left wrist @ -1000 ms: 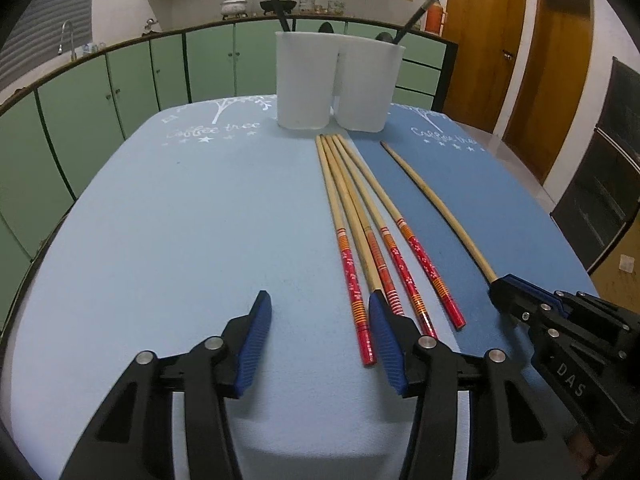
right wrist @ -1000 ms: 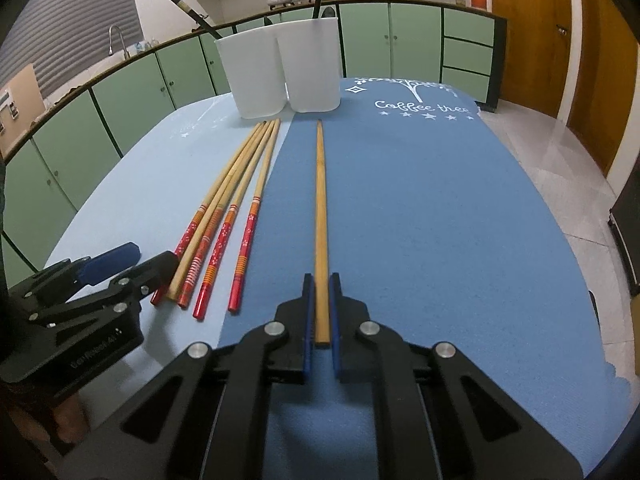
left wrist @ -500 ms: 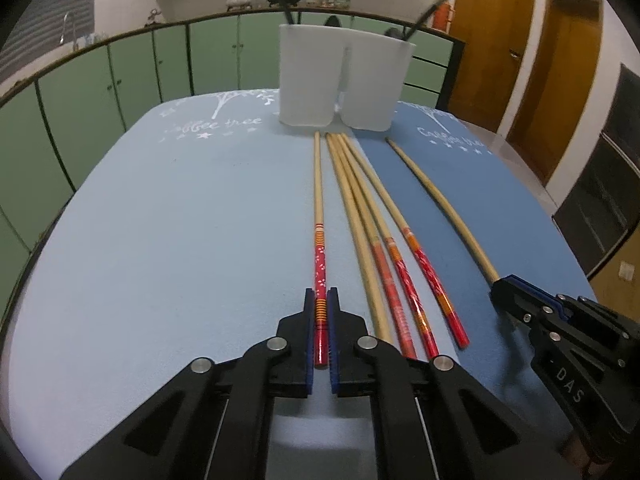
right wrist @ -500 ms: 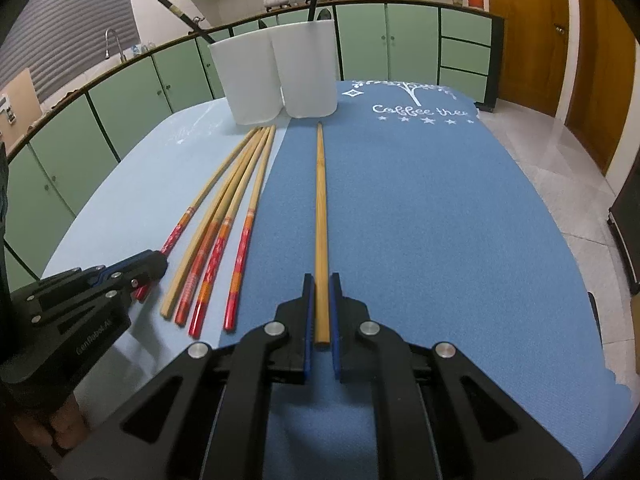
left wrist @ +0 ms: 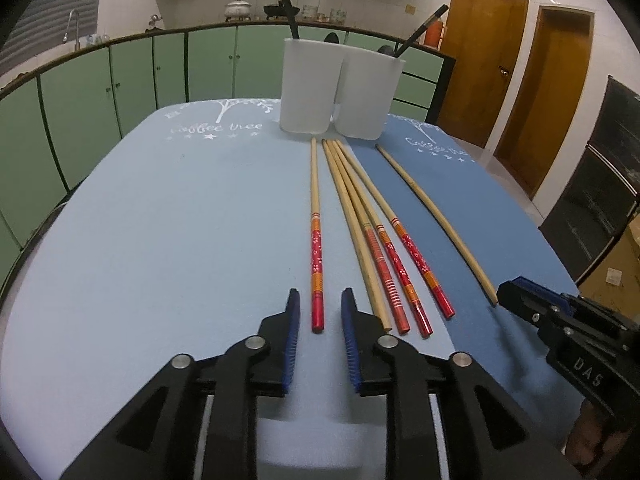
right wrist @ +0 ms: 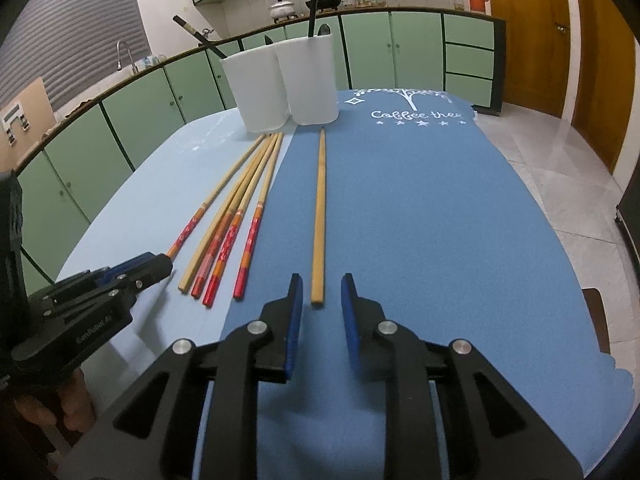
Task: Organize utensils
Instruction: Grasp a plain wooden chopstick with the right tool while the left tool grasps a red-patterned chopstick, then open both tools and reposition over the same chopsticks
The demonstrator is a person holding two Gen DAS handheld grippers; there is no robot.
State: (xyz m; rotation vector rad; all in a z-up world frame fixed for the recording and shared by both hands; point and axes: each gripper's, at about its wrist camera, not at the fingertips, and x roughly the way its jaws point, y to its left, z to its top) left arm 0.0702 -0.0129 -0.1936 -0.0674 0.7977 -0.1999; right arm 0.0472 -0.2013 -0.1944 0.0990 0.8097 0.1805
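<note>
Kitchen table, blue mat: left gripper and right gripper both opening, jaws apart, each astride one chopstick's end near the front edge, red chopstick and plain chopstick. Best to centre, close squarely, then lift toward the cups at the far edge.

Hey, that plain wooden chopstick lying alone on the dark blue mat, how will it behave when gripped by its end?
The plain chopstick looks straight, probably stiff. Long and thin, so likely light, though it may pivot if gripped at one end.

"Coffee tree" on the blue tablecloth; "DAS" on the right tongs.
</note>
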